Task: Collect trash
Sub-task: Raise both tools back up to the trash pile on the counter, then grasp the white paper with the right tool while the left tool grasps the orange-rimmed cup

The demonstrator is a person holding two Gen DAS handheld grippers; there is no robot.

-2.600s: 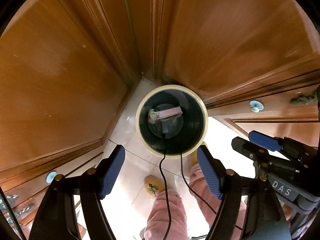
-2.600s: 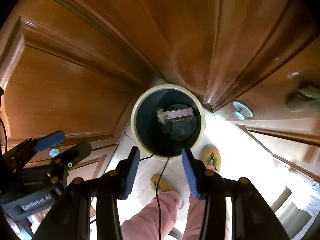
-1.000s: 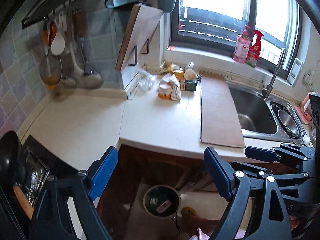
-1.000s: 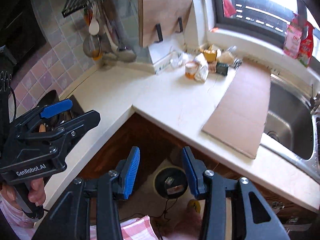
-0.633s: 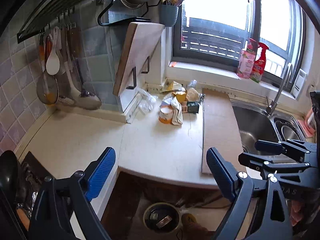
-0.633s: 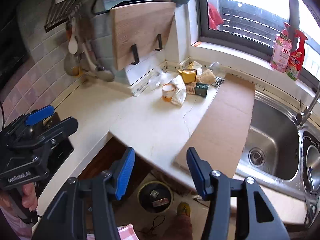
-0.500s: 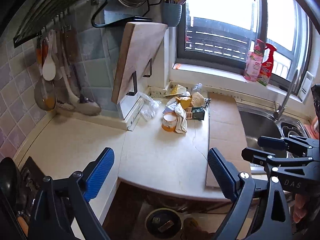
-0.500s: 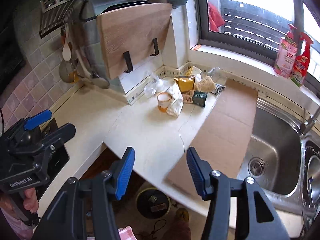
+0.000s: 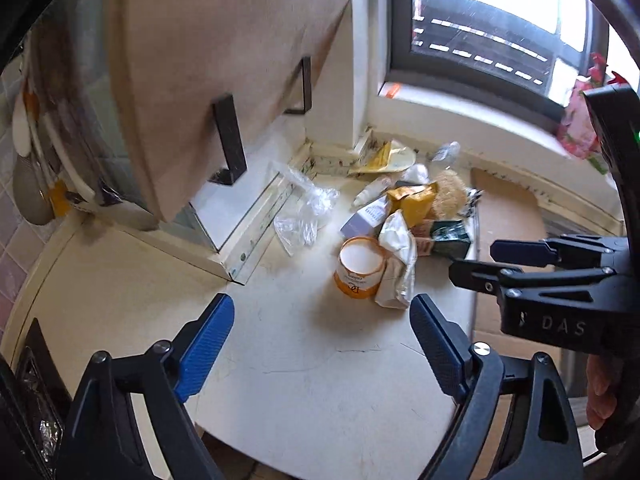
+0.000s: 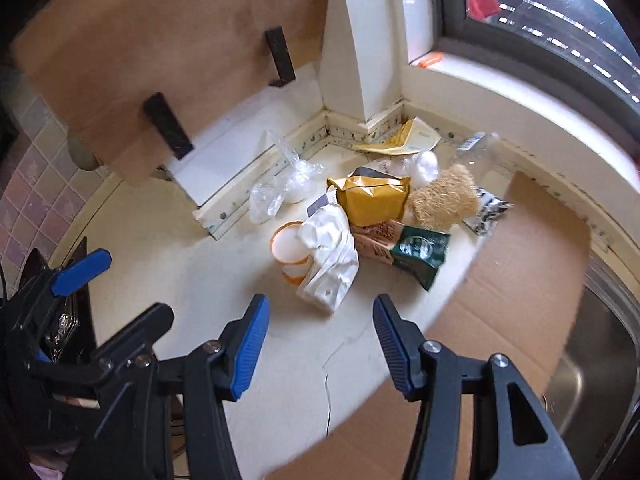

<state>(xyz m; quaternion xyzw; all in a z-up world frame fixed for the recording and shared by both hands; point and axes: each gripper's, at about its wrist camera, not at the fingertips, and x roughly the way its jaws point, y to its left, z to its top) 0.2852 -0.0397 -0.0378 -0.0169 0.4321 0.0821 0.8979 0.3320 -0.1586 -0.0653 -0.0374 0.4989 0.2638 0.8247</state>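
both grippers off the floor bin, up over the counter (image 9: 320, 380); trash heap (image 10: 372, 216) now near ahead. left gripper (image 9: 322, 350) and right gripper (image 10: 320, 344) empty, jaws apart; right's just widened.

We read "DAS" in pale letters on the right gripper (image 9: 516, 258) body; other packaging print stays illegible.

A cream countertop (image 10: 224, 280) carries a heap of trash in its far corner: an orange paper cup (image 10: 289, 249) touching a crumpled white wrapper (image 10: 330, 258), a yellow foil bag (image 10: 374, 198), a dark green packet (image 10: 420, 252), a tan fibrous scrubber (image 10: 444, 196), clear plastic bags (image 10: 280, 184) to the left. A flat cardboard sheet (image 10: 516, 264) lies right of the heap, beside the steel sink (image 10: 596, 360)
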